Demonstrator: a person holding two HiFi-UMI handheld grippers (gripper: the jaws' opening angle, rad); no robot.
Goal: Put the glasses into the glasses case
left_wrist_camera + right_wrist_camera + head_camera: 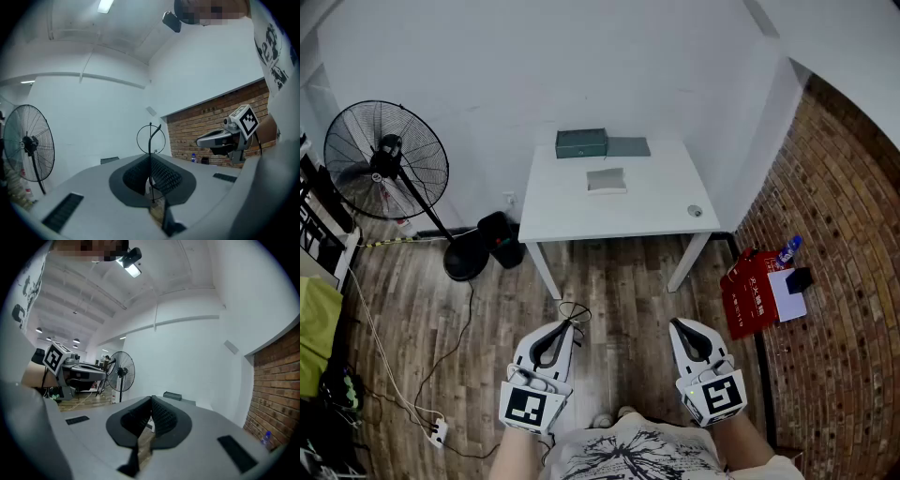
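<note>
Currently the left gripper [567, 326], closed on the thin wire glasses [575, 309], and the right gripper [681, 324], closed and empty, are well apart from the table [666, 202], so the frame could slip or bend when carried.

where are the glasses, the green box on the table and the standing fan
glasses [150, 138], left gripper view, middle of the round wire-rimmed lens
green box [581, 142], head view, middle of its top face
standing fan [386, 159], head view, centre of its round cage
</note>
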